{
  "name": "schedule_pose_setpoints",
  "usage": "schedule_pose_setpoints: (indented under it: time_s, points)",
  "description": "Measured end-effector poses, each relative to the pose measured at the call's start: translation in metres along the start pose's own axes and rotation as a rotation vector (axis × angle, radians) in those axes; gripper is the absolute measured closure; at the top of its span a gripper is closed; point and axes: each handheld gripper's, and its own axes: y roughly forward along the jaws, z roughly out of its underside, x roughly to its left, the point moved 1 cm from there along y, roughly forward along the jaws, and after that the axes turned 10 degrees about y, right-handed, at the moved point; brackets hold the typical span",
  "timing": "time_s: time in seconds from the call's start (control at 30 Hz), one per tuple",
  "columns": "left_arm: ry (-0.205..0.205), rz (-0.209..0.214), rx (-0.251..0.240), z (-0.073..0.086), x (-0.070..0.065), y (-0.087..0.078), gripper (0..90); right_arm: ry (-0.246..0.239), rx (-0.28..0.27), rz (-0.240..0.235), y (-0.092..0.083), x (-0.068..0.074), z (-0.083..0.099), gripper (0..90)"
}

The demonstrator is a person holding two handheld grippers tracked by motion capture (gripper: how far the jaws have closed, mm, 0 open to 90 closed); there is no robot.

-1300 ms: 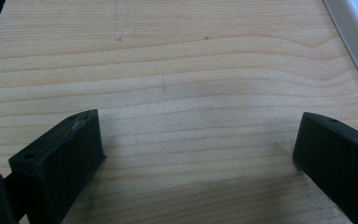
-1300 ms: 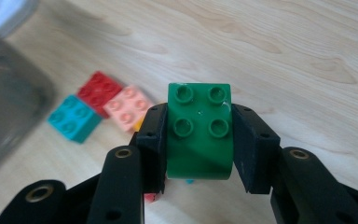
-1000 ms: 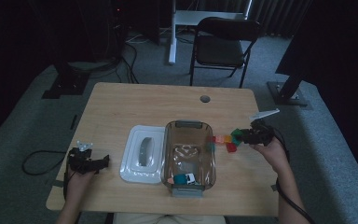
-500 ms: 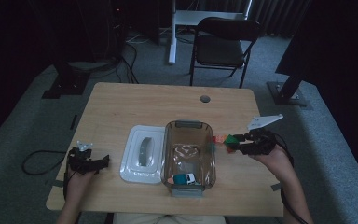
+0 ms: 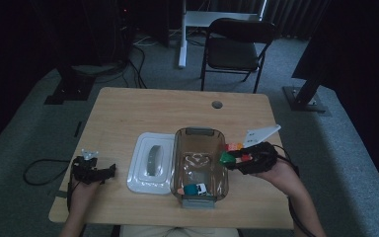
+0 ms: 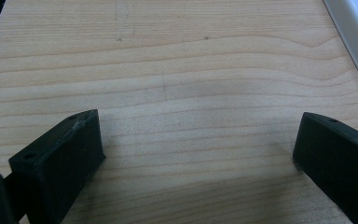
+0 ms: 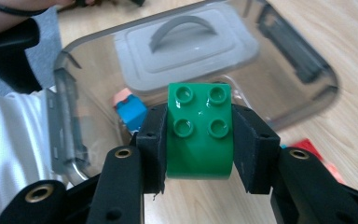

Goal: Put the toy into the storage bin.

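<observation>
High view: dim and underexposed; the floor and background sink into near black, the table [image 5: 128,113] stays muted.
Left gripper view: bright, even light; wood grain sharp, soft shadows under the 2 jaws.
Right gripper view: well lit; glare on the green brick [image 7: 199,130] studs, the clear box [image 7: 289,65] blurred behind.
</observation>
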Motion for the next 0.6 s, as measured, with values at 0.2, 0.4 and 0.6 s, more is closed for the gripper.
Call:
schedule_pose_setpoints:
  time_s: [0.2,0.4,0.6]
  points:
    - [0.0,0.0,0.0,0.0,0.0,0.0,2.0,-0.055,0.058,-0.054,0.021,0.014,-0.009,58.7]
    - [0.0,0.0,0.0,0.0,0.0,0.0,2.0,-0.092,0.106,-0.097,0.039,0.024,-0.015,58.6]
    - [0.0,0.0,0.0,0.0,0.0,0.0,2.0,-0.108,0.174,-0.128,0.063,0.03,-0.018,58.6]
